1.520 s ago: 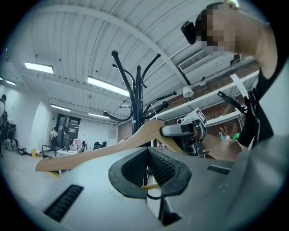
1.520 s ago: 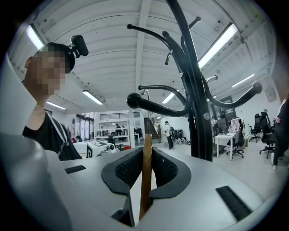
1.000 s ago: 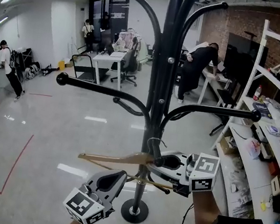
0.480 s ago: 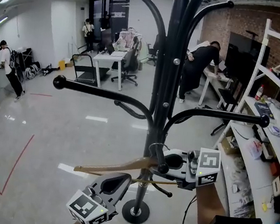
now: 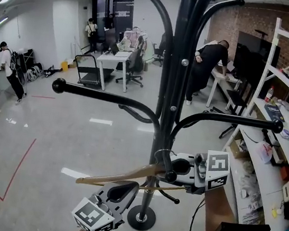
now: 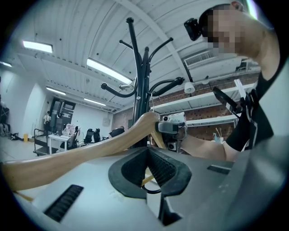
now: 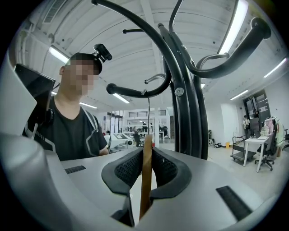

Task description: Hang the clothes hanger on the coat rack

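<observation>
The right tongs [image 5: 173, 168] pinch the wooden clothes hanger [image 5: 117, 176] at its middle, beside the coat rack [image 5: 170, 89] pole (not yet hung). The left tongs [image 5: 123, 190] are pressed together, empty, just beneath. The hanger looks light, stiff and smooth, so a central grip should balance it.

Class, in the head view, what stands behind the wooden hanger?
The black pole of the coat rack, its round base on the floor below. The hanger and the right claw gripping it cover a short stretch of that pole.
</observation>
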